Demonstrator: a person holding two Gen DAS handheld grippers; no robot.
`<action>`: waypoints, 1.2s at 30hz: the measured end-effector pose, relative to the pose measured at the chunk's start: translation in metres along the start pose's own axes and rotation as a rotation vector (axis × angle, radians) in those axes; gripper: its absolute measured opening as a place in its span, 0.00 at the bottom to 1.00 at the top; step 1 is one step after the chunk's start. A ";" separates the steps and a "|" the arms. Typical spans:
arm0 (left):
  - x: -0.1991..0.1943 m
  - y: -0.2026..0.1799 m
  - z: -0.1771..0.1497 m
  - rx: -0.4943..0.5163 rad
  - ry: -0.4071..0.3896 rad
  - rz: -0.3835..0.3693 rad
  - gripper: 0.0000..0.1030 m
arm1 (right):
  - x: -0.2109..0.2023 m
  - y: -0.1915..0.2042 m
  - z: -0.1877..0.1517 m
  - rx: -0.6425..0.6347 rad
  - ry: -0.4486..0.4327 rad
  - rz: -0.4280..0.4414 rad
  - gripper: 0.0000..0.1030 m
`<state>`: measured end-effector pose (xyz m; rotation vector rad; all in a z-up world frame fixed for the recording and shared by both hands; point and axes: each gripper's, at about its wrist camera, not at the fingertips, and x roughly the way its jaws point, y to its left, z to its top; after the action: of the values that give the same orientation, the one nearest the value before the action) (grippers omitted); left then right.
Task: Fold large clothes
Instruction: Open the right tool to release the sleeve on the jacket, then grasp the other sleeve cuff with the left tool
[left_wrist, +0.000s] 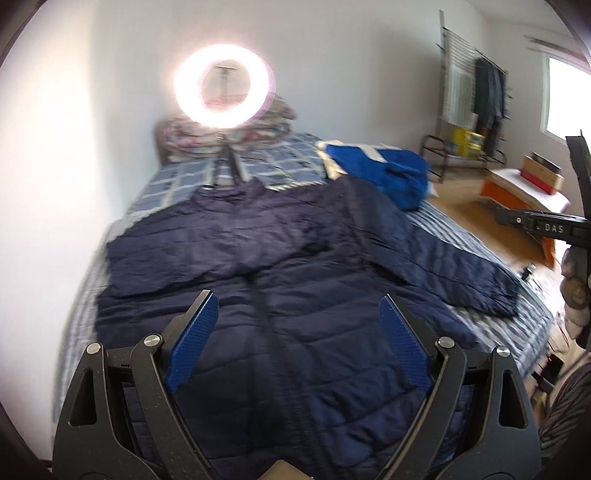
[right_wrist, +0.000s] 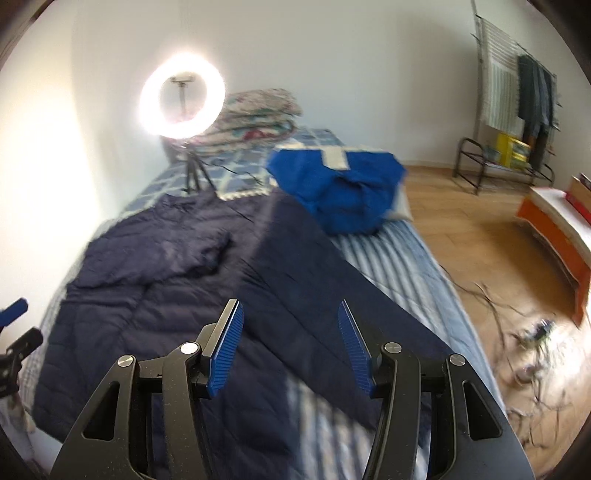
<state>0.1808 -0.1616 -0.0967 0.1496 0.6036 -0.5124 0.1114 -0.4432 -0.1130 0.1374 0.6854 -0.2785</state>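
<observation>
A dark navy quilted jacket lies spread on the bed, front up, zipper running toward me. Its left sleeve is folded across the chest; its right sleeve stretches out to the right. My left gripper is open and empty, hovering above the jacket's lower front. In the right wrist view the jacket fills the left and the outstretched sleeve runs under my right gripper, which is open and empty above it.
A bright blue folded garment lies further up the bed. A lit ring light on a tripod stands on the bed near folded blankets. A clothes rack, an orange box and cables are on the wooden floor to the right.
</observation>
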 end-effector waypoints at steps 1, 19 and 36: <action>0.005 -0.010 -0.001 0.011 0.011 -0.027 0.88 | -0.005 -0.011 -0.007 0.023 0.006 -0.015 0.51; 0.080 -0.241 -0.012 0.271 0.227 -0.497 0.59 | -0.062 -0.122 -0.046 0.231 0.002 -0.190 0.51; 0.180 -0.394 -0.055 0.484 0.442 -0.474 0.60 | -0.094 -0.173 -0.043 0.397 -0.082 -0.236 0.51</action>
<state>0.0821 -0.5616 -0.2403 0.5980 0.9461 -1.0990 -0.0353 -0.5792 -0.0920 0.4234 0.5585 -0.6428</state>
